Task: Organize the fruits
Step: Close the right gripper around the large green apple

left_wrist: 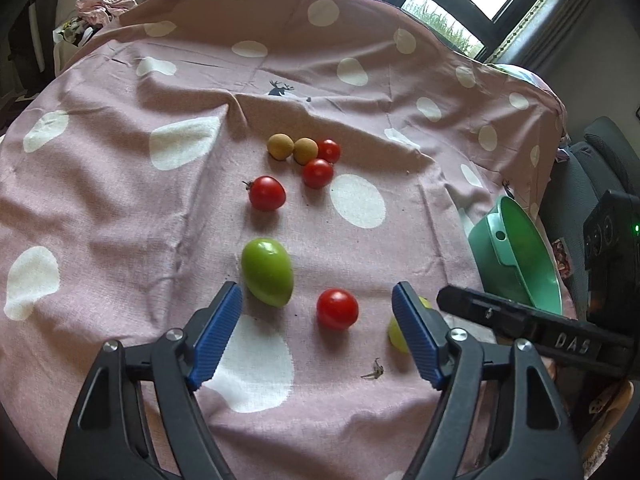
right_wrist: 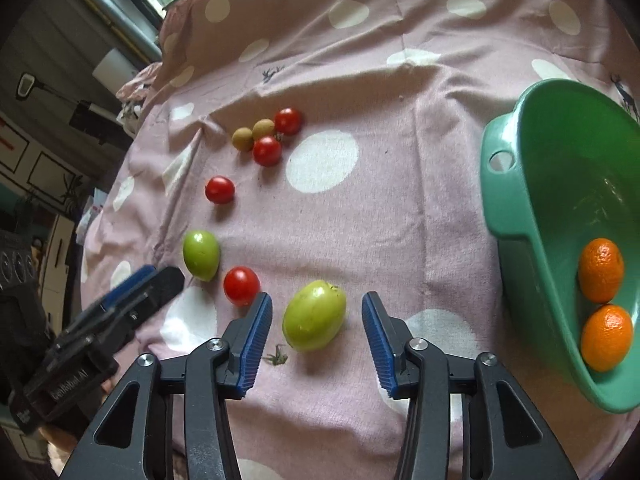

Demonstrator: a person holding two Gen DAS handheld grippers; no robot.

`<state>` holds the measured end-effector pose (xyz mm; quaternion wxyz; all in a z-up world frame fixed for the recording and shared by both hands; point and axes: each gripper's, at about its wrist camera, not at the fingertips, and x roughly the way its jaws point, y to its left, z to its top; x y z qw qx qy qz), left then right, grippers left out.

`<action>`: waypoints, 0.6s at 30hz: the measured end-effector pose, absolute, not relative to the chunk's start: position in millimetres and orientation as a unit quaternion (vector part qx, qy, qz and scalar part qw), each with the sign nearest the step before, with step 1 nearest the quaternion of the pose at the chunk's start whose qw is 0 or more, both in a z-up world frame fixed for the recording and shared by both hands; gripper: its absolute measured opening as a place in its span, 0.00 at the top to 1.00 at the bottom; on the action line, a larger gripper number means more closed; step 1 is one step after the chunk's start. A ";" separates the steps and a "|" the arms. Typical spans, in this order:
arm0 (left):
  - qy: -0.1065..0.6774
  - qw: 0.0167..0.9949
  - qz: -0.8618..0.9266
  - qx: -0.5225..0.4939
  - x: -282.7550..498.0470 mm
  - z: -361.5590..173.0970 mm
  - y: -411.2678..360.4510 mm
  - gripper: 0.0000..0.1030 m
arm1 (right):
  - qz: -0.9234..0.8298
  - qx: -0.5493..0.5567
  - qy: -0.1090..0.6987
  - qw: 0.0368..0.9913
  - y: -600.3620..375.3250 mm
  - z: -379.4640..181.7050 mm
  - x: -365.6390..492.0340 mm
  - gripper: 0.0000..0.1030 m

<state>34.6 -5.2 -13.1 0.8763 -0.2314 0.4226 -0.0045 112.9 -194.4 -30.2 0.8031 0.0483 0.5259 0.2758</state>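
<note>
Only the right wrist view shows two oranges point(right_wrist: 602, 270) inside the green basin point(right_wrist: 520, 216).
Right gripper point(right_wrist: 317, 320), released, straddles a green fruit point(right_wrist: 314, 315) untouched, its long axis tilting up-right; left gripper point(left_wrist: 318, 312) released.

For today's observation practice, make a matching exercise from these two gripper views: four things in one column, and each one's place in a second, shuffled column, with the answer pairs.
Things
1. two oranges
2. larger green fruit
3. two tan round fruits
4. dry stem scrap

Places
A. on the cloth, just off the right gripper's left finger pad
B. inside the green bowl
C. far end of the spread, beside two red tomatoes
D. on the cloth, between the right gripper's open fingers, untouched

Pairs: 1-B, 2-D, 3-C, 4-A
</note>
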 end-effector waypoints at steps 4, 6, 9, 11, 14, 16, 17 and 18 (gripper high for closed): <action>0.433 0.866 -0.046 -0.248 38.6 -16.9 -19.5 0.39 | 0.284 0.113 0.504 0.808 -204.5 -20.0 122.0 0.45; 0.436 0.864 -0.070 -0.241 39.3 -16.6 -30.5 0.40 | 0.284 0.118 0.499 0.810 -203.9 -21.5 122.9 0.45; 0.445 0.864 -0.084 -0.222 40.9 -19.3 -46.5 0.41 | 0.287 0.128 0.495 0.810 -202.9 -27.4 122.1 0.45; 0.455 0.858 -0.094 -0.218 43.4 -24.1 -54.9 0.44 | 0.291 0.127 0.496 0.808 -202.5 -32.6 122.0 0.45; 0.465 0.854 -0.096 -0.213 46.1 -30.2 -62.9 0.47 | 0.279 0.137 0.507 0.804 -205.8 -41.6 123.7 0.45; 0.470 0.852 -0.101 -0.209 47.5 -33.3 -66.2 0.47 | 0.276 0.141 0.515 0.799 -206.0 -47.0 125.0 0.46; 0.472 0.851 -0.100 -0.207 48.1 -34.7 -67.6 0.47 | 0.278 0.144 0.517 0.797 -206.0 -48.5 124.7 0.46; 0.474 0.851 -0.099 -0.205 48.4 -36.0 -67.9 0.47 | 0.283 0.147 0.518 0.794 -205.2 -49.9 124.5 0.46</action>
